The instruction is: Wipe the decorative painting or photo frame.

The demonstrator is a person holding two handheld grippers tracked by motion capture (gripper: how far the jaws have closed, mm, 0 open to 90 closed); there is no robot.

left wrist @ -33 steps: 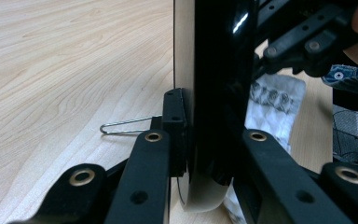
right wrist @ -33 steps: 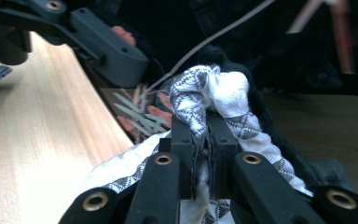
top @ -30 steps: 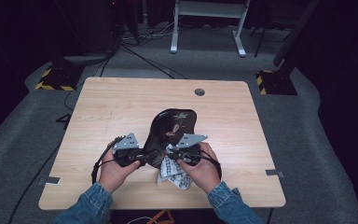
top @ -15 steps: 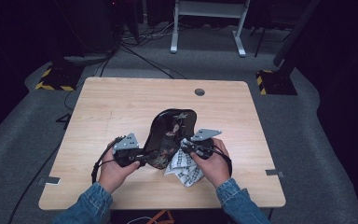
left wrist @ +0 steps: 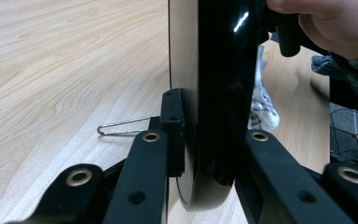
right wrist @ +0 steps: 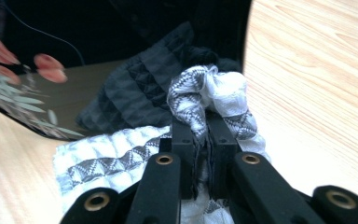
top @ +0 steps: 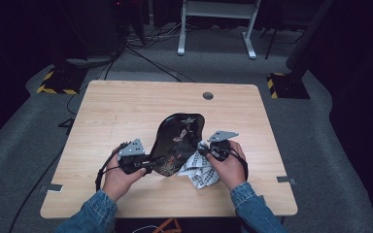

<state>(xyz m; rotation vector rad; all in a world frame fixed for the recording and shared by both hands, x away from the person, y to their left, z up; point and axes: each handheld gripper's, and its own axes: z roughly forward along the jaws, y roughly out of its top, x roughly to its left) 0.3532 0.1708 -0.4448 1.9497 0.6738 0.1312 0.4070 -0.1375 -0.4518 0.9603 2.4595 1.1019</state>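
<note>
A glossy black tray (top: 179, 138) with a flower pattern stands tilted up on its edge in the middle of the wooden table (top: 126, 111). My left gripper (top: 150, 165) is shut on its lower left rim. The left gripper view has the tray (left wrist: 219, 93) edge-on between my left gripper's (left wrist: 212, 158) jaws. My right gripper (top: 205, 151) is shut on a bunched white cloth with a grey pattern (top: 199, 170), and the cloth rests against the tray's right side. In the right gripper view the cloth (right wrist: 205, 93) is pinched in my right gripper (right wrist: 200, 135), up against the shiny tray (right wrist: 98, 32).
A round cable hole (top: 208, 95) sits near the table's far edge. A white desk frame (top: 216, 24) stands on the floor beyond the table. Cables trail off the table's left side. Bare wood lies to the left and at the back.
My right gripper has carried the cloth to the right, along the tray's lower edge. The left gripper and the tray have kept still.
</note>
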